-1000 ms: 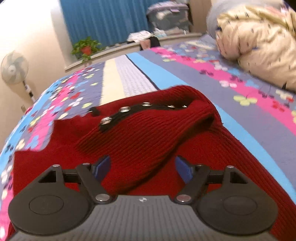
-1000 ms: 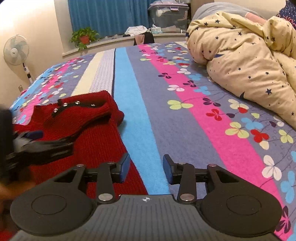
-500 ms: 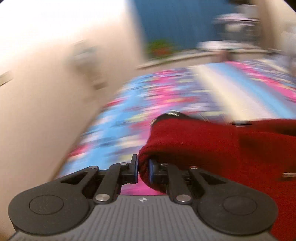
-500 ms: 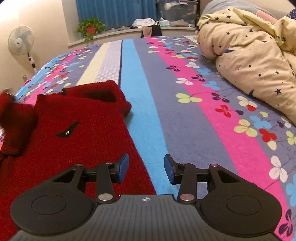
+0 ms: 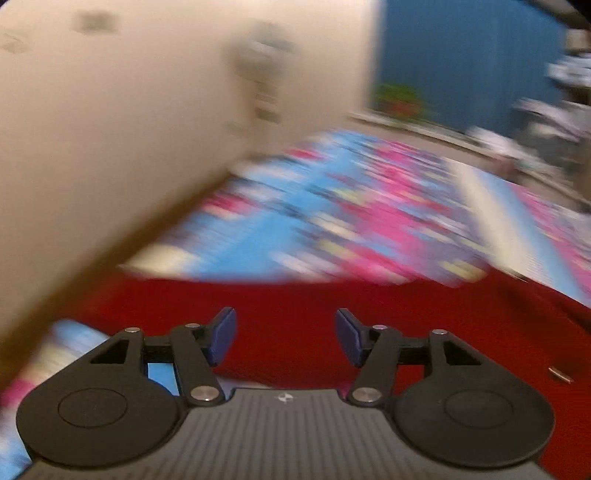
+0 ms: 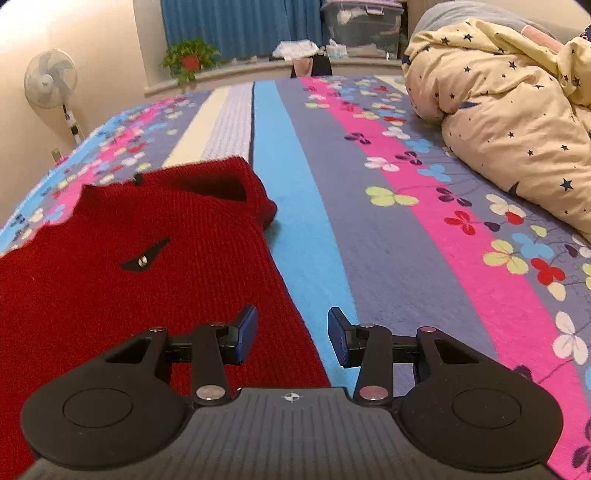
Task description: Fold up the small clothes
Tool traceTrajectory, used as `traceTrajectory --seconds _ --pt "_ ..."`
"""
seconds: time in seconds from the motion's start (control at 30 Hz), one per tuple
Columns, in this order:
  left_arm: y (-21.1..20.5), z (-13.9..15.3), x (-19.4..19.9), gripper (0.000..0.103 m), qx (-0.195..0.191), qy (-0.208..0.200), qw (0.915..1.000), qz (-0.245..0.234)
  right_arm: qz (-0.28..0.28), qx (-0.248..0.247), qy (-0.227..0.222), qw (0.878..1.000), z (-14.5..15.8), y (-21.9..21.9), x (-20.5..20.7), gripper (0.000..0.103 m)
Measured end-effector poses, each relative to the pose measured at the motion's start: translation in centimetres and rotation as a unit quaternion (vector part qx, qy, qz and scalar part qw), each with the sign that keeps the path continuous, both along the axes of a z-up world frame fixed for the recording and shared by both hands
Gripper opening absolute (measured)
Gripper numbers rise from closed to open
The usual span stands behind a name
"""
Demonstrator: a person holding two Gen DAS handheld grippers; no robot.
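A small red knitted sweater (image 6: 122, 266) lies flat on the striped flowered bedspread (image 6: 388, 229), neck toward the far side, with a black tab and metal snap on its front. My right gripper (image 6: 291, 338) hovers open over the sweater's right edge, nothing between its fingers. In the blurred left wrist view the same red sweater (image 5: 332, 321) spreads below my left gripper (image 5: 286, 338), whose jaws are opening with nothing pinched between them; the knit lies under them.
A cream star-print duvet (image 6: 517, 122) is heaped at the right of the bed. A standing fan (image 6: 50, 79) stands by the left wall. A potted plant (image 6: 188, 61) and storage box (image 6: 362, 26) sit on the ledge before blue curtains.
The left gripper shut on a fold of the sweater, drew it leftward, and now stands apart from it. The flap with snaps has been laid back, leaving the sweater flat. The right gripper stayed put.
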State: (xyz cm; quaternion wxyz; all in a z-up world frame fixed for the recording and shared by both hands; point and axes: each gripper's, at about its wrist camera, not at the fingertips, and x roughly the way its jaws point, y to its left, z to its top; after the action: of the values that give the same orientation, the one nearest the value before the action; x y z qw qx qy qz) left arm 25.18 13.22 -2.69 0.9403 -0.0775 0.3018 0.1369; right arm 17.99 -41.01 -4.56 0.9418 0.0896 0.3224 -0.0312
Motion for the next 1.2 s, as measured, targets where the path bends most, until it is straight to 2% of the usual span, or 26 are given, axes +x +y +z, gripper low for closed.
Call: traceTrajectory --seconds 0.03,0.07,0.1,0.13,0.17,0.23,0.3,0.37,0.43,0.47,0.57,0.67,0.7,0.8,0.9,0.97,1.03,1.07,1.13,1.2 --pt "-2.5 -1.5 0.3 0.065 -0.008 0.007 0.9993 -0.035 0.003 0.003 -0.007 1.000 0.0 0.0 -0.1 0.043" --pt "-4.3 -3.0 0.6 0.065 -0.003 0.023 0.9974 -0.068 0.006 0.008 -0.014 1.000 0.1 0.0 -0.2 0.038" --pt "-6.2 -4.1 1.0 0.063 0.017 0.045 0.9938 -0.101 0.010 0.016 -0.021 1.000 0.2 -0.1 -0.3 0.030" --pt "-8.1 -5.0 1.4 0.063 0.041 0.058 0.9905 -0.117 0.012 0.023 -0.025 0.999 0.2 -0.2 -0.3 0.028" --pt "-9.6 -5.6 1.2 0.063 0.048 0.058 0.9878 -0.136 0.016 0.032 -0.029 0.999 0.3 -0.3 -0.3 0.026" --pt "-10.9 -6.8 1.7 0.061 0.039 0.062 0.9802 -0.184 0.023 0.048 -0.041 0.998 0.6 -0.5 -0.3 0.026" --pt "-11.9 -8.3 2.3 0.058 0.046 0.089 0.9749 -0.199 0.026 0.059 -0.059 0.996 1.0 -0.8 -0.4 0.027" --pt "-12.3 -10.3 3.6 0.058 0.052 0.145 0.9662 -0.207 0.033 0.081 -0.076 0.993 1.5 -1.1 -0.3 0.028" --pt "-12.9 -11.0 4.1 0.060 0.066 0.155 0.9621 -0.214 0.062 0.087 -0.084 0.991 1.9 -1.0 0.4 0.044" --pt "-13.0 -10.9 4.3 0.060 0.070 0.159 0.9611 -0.215 0.086 0.075 -0.085 0.990 2.2 -0.7 1.3 0.056" --pt "-12.1 -10.9 4.3 0.059 0.056 0.164 0.9621 -0.210 0.098 0.013 -0.085 0.991 2.8 0.3 5.2 0.058" --pt "-11.3 -10.0 3.0 0.060 0.056 0.163 0.9623 -0.211 0.089 0.028 -0.072 0.993 3.3 0.3 11.7 0.058" --pt "-11.3 -9.9 3.1 0.060 0.056 0.163 0.9621 -0.211 0.088 0.019 -0.064 0.994 3.4 0.6 14.1 0.061" --pt "-11.2 -9.3 1.8 0.060 0.053 0.167 0.9619 -0.210 0.101 -0.001 -0.003 0.995 2.7 1.7 21.1 0.064" --pt "-11.1 -9.1 1.6 0.060 0.048 0.170 0.9612 -0.212 0.116 0.037 0.049 0.991 1.7 2.6 25.3 0.058" --pt "-10.9 -9.1 1.7 0.060 0.044 0.172 0.9610 -0.212 0.176 0.077 0.078 0.978 1.6 4.5 26.7 0.058" --pt "-10.9 -9.0 1.8 0.060 0.042 0.173 0.9608 -0.212 0.251 0.073 0.086 0.961 2.0 7.2 26.3 0.059" --pt "-10.9 -9.0 1.7 0.060 0.043 0.174 0.9606 -0.212 0.291 0.062 0.083 0.951 2.3 8.6 26.0 0.061" --pt "-10.9 -9.0 1.8 0.060 0.044 0.174 0.9608 -0.211 0.361 0.085 0.092 0.924 2.3 10.8 25.4 0.062" --pt "-10.9 -9.1 1.9 0.060 0.046 0.173 0.9609 -0.211 0.392 0.108 0.090 0.909 2.6 12.2 25.6 0.062"
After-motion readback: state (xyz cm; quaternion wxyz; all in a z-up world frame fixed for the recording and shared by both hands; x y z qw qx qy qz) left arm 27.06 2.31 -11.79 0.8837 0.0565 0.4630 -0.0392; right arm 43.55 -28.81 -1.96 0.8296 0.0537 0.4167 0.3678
